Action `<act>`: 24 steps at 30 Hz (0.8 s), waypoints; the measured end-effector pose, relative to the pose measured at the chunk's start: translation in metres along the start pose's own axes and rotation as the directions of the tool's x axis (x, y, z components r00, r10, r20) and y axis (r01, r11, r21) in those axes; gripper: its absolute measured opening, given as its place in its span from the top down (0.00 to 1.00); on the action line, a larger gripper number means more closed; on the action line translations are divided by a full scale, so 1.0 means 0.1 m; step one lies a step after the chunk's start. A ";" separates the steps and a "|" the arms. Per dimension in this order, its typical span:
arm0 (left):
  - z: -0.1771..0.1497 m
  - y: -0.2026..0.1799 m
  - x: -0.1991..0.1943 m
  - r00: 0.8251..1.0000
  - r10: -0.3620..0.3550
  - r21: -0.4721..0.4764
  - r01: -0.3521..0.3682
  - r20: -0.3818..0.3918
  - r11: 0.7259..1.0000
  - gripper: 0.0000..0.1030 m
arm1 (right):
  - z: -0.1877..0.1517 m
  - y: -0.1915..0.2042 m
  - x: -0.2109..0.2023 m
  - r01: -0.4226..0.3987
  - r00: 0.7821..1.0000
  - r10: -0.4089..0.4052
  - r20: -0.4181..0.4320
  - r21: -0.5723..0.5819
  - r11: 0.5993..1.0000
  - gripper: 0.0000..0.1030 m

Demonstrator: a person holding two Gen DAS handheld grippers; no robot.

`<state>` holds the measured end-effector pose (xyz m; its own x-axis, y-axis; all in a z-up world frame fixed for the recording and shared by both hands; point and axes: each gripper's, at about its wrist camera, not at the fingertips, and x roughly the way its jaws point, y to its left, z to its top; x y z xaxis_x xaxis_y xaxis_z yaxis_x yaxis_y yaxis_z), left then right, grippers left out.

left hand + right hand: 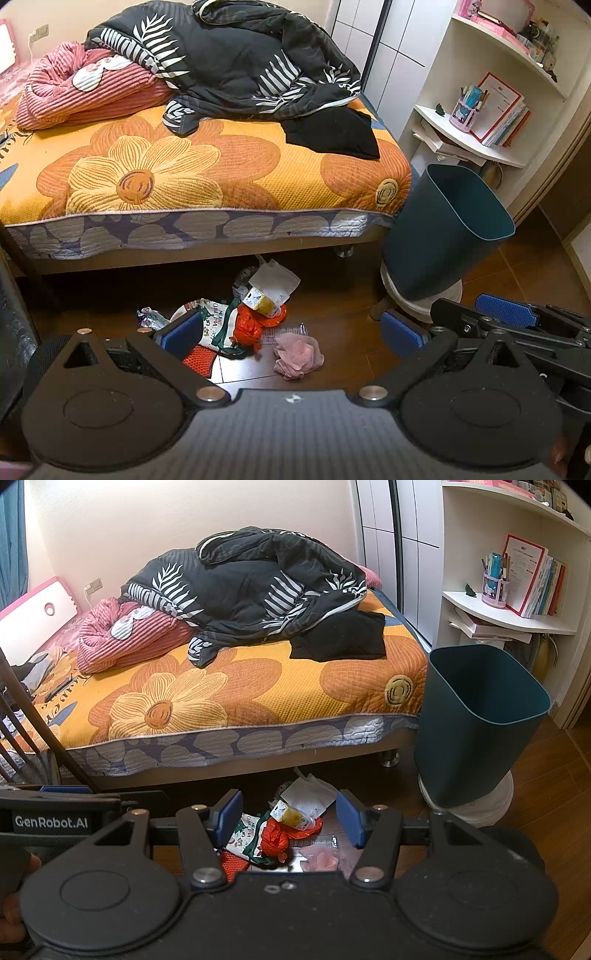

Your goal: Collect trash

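The trash lies in a small heap on the dark wooden floor (332, 369) just in front of the bed with the orange flower cover (207, 173): a crumpled white paper bag (275, 280), a small yellow-and-white carton (260, 301), a crumpled red plastic bag (247, 326), a printed white-and-green wrapper (214, 321) and a pink mesh puff (297, 356).

The left gripper (291, 330) and the right gripper (290, 819) both hover above the heap with fingers spread wide and holding nothing.

The pieces overlap, so I think a pinch could take two things at once, or only a thin film that slips out. The dark teal plastic bin (443, 236) stands tilted on a white round base (421, 302), near the heap; a bump from the right gripper may tip it. The carton could roll under the bed.
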<state>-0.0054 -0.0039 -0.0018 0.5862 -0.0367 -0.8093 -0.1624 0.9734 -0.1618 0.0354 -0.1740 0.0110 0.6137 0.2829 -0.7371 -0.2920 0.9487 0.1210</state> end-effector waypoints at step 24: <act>0.10 0.14 0.23 0.999 -0.009 -0.030 0.008 -0.044 1.000 0.00 | 0.10 0.02 0.34 -0.032 0.998 0.027 -0.061 -0.088 0.996 0.45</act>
<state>0.0137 0.0107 -0.0172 0.5520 -0.0555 -0.8320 -0.1820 0.9657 -0.1852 0.0629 -0.1614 -0.0073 0.5601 0.2990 -0.7726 -0.3747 0.9232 0.0857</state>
